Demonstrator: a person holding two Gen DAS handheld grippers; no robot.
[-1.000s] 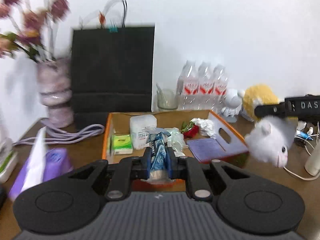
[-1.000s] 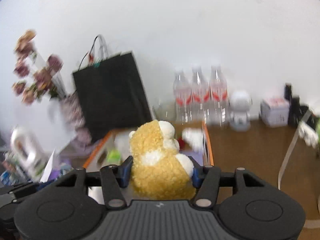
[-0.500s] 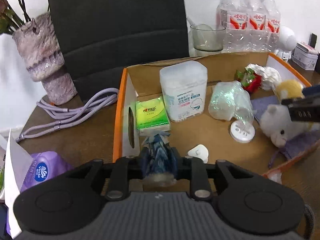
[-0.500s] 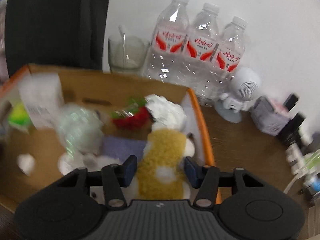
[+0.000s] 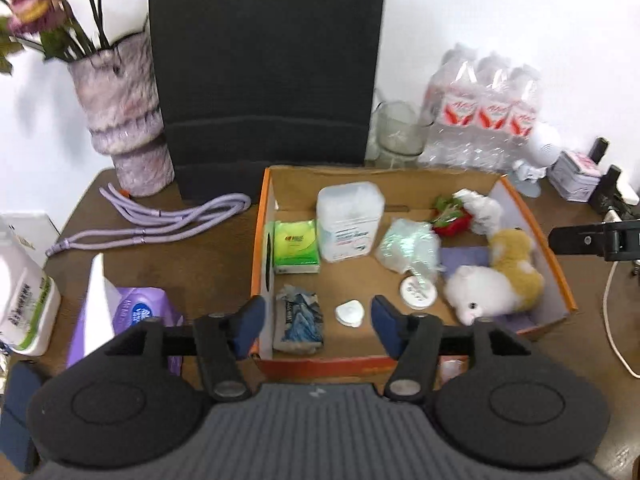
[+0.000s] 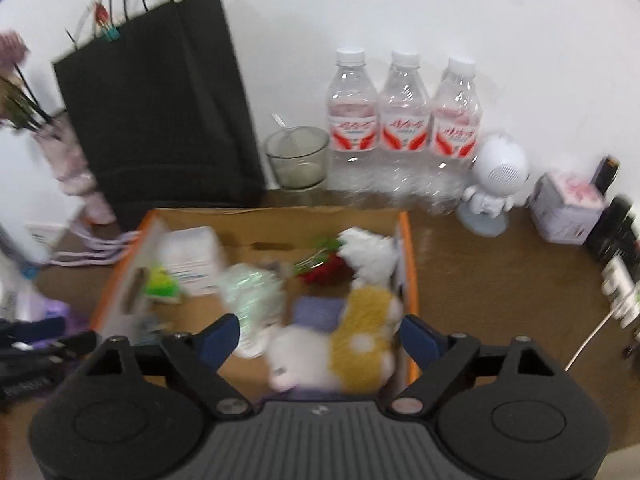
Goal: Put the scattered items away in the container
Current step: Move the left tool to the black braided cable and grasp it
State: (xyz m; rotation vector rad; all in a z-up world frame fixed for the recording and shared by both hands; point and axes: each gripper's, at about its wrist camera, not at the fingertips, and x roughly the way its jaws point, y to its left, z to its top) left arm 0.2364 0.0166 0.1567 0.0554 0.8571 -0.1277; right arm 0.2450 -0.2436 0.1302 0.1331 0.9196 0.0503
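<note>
An orange-edged cardboard box (image 5: 263, 240) (image 6: 412, 264) holds a blue-grey packet (image 5: 298, 318), green tissue pack (image 5: 296, 246), white tub (image 5: 349, 220), yellow plush (image 5: 516, 258) (image 6: 366, 332) and white plush (image 5: 480, 292) (image 6: 296, 352). My left gripper (image 5: 316, 322) is open above the box's near-left corner, with the packet lying below between its fingers. My right gripper (image 6: 320, 338) is open above the two plush toys at the box's right end. It shows as a black bar at the right edge of the left wrist view (image 5: 592, 238).
A black paper bag (image 5: 264, 68), a flower vase (image 5: 124, 120), a glass (image 5: 400, 128) and water bottles (image 6: 404, 120) stand behind the box. A purple cord (image 5: 160, 224), purple tissue pack (image 5: 136, 316) and white bottle (image 5: 22, 300) lie left. A white robot figure (image 6: 494, 180) and cables sit right.
Both grippers opened. The blue-grey packet dropped into the box's near-left corner and the yellow plush now lies beside the white plush. Both grippers have pulled back and up.
</note>
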